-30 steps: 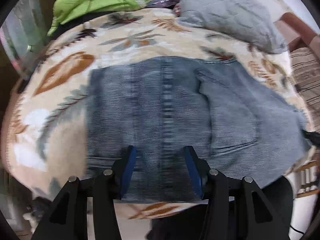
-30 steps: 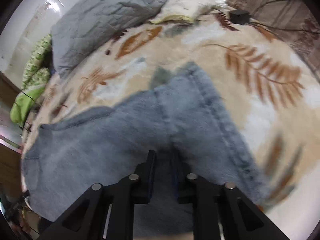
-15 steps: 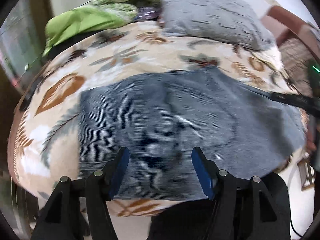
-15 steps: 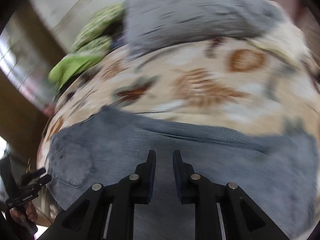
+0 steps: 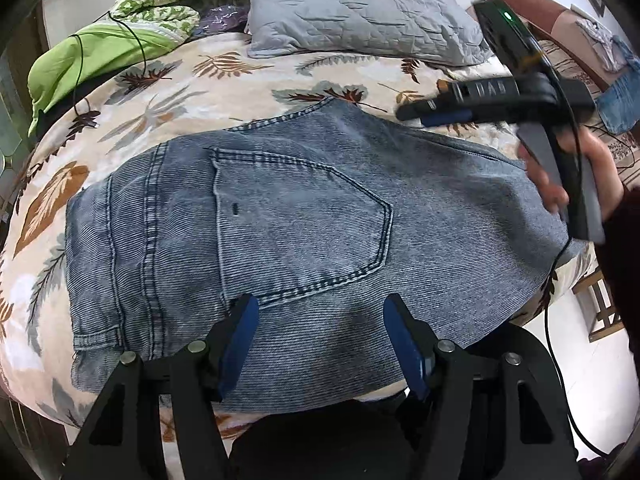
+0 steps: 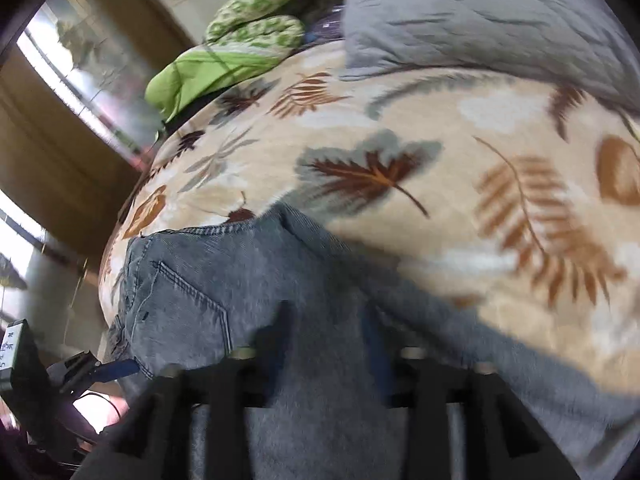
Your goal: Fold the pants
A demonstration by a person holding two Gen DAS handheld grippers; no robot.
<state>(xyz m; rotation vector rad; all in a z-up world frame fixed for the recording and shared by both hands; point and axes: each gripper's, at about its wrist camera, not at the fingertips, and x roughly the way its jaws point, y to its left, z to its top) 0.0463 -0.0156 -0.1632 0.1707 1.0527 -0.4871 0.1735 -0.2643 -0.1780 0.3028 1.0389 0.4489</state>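
Blue denim pants (image 5: 304,216) lie folded on the bed, back pocket facing up. My left gripper (image 5: 320,340) is open and empty, hovering over their near edge. My right gripper (image 6: 328,340) is blurred by motion; its fingers stand apart, open, above the pants (image 6: 192,300) with nothing between them. From the left wrist view the right gripper (image 5: 436,114) is held in a hand above the pants' far right edge. The left gripper (image 6: 108,368) shows at the lower left of the right wrist view.
A leaf-patterned blanket (image 5: 160,96) covers the bed. A grey pillow (image 5: 360,8) and green bedding (image 5: 120,40) lie at the far side. A black cable (image 5: 136,40) crosses the green bedding. The bed edge and floor (image 5: 600,340) are at the right.
The right gripper opened, let go of the pants and lifted away to the right. The left gripper opened wider and drew back a little. The pants now lie folded over.
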